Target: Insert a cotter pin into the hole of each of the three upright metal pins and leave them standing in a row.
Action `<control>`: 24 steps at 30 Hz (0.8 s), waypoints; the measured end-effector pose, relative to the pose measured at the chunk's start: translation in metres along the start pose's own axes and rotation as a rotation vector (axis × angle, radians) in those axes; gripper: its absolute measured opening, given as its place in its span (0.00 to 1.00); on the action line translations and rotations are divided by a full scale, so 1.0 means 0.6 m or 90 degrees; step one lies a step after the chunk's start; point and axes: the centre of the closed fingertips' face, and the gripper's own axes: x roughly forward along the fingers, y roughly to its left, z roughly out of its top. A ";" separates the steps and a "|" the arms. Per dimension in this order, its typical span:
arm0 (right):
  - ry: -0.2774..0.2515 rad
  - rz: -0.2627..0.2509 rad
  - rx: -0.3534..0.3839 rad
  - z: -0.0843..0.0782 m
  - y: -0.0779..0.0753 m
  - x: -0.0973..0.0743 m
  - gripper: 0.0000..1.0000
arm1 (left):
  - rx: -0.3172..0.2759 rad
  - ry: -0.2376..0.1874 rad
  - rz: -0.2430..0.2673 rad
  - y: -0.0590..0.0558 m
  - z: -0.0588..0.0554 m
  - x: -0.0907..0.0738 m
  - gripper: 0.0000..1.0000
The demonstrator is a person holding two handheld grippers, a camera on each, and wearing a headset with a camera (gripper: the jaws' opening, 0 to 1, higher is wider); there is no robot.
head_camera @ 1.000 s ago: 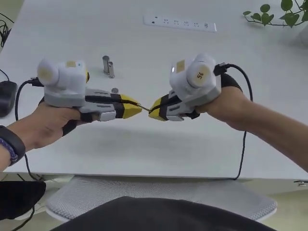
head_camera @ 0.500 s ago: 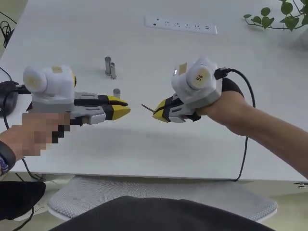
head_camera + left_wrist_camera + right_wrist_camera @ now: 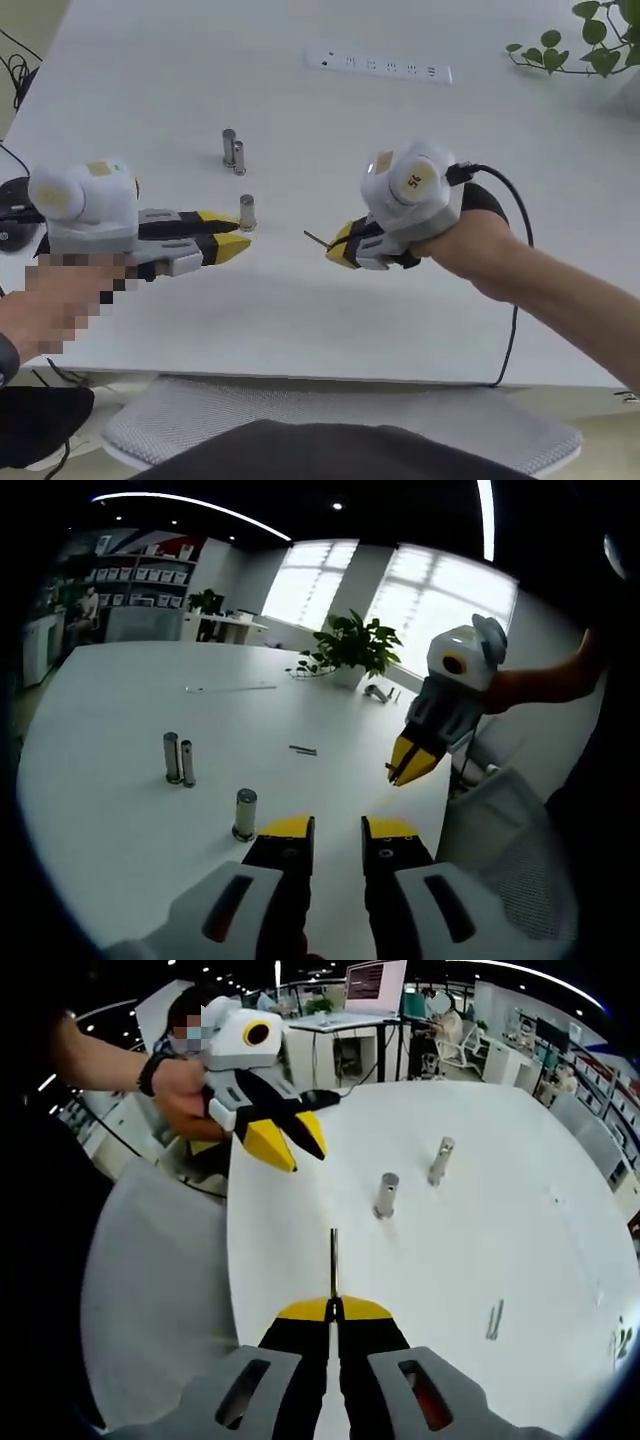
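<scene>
Three short upright metal pins stand on the white table: two close together (image 3: 233,150) further back and one in front (image 3: 247,212). My right gripper (image 3: 336,251) is shut on a thin cotter pin (image 3: 316,240) that sticks out leftward from its tips; in the right gripper view this cotter pin (image 3: 333,1255) points toward the front metal pin (image 3: 386,1195). Holding nothing, my left gripper (image 3: 238,238) is open, its tips just left of the front metal pin (image 3: 244,813). The paired pins (image 3: 178,759) stand beyond it.
Loose cotter pins (image 3: 302,749) lie flat on the table behind the pins, one more (image 3: 494,1320) to the right. A white power strip (image 3: 380,67) lies at the far side, a plant (image 3: 590,35) at the far right. The table's front edge (image 3: 300,375) is near the person.
The two grippers were tip to tip on the cotter pin; they have drawn apart. The left has let go and moved left, beside the front pin. The right keeps the cotter pin.
</scene>
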 end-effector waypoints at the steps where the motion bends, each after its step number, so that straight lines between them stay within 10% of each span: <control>1: 0.001 -0.001 0.001 -0.001 -0.001 0.001 0.02 | 0.000 0.001 0.006 0.004 -0.002 -0.003 0.18; 24: 0.035 -0.035 0.042 -0.025 -0.021 0.037 0.02 | -0.011 0.013 0.096 0.070 -0.039 -0.029 0.23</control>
